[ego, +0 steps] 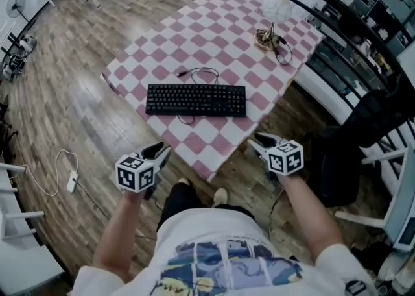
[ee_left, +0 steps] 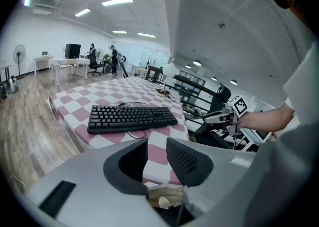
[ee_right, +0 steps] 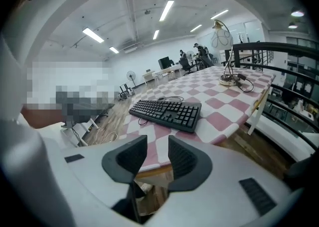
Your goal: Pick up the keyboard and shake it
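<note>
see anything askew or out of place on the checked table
Nothing spilled or damaged. The keyboard lies flat and whole; only its cable trails in loose loops behind it and under its near edge.

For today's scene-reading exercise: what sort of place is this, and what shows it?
Probably an open-plan office or lab: a black keyboard on a pink-and-white checked table, white desks with a dark monitor beyond, ceiling strip lights.

Your keyboard (ego: pixel 196 100) is just left of centre in the head view. It's black, full-width, w/ rows of dark keys facing up. It lies flat on the pink-and-white checked cloth (ego: pixel 194 41), long side running left-right, close to the cloth's lower edge, not lifted. A thin black cord (ego: pixel 184 73) loops off the back edge, and another bit curls out under the front edge.
</note>
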Tool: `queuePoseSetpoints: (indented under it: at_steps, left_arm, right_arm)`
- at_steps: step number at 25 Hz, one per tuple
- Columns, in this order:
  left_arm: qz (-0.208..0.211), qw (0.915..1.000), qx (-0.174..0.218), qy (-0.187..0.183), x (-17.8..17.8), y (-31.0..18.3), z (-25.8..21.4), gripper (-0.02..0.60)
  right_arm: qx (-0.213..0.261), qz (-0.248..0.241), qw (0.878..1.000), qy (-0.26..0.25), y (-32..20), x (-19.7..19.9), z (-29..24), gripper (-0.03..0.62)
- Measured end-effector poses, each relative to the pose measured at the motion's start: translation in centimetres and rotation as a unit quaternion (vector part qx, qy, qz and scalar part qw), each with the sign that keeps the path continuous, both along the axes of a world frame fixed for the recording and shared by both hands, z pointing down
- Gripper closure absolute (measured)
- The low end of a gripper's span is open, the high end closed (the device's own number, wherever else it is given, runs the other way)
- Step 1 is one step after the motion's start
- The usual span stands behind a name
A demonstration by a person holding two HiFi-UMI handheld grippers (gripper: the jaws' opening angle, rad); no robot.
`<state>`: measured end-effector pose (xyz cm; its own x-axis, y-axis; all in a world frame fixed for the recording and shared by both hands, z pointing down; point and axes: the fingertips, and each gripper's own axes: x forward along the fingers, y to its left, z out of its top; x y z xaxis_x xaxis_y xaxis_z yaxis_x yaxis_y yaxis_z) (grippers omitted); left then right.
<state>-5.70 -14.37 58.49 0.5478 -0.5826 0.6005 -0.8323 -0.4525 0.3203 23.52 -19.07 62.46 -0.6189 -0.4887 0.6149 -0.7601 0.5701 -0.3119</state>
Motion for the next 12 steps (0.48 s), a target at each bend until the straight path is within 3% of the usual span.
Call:
queuePoseSetpoints:
  at_steps: [7, 12]
  left_arm:
    - [-0.014, 0.9993, -0.034, -0.006, -6.0, -8.4, 3.1, 0.459]
    - [-0.003, 0.9981, -0.054, -0.029, -8.5, -14.1, 5.8, 0.453]
  right_arm:
    - [-0.003, 0.023, 1.000, 0.010, -9.3, -1.1, 2.1, 0.451]
    - [-0.033, 0.037, 0.998, 0.041, -14.1, -2.3, 4.7, 0.439]
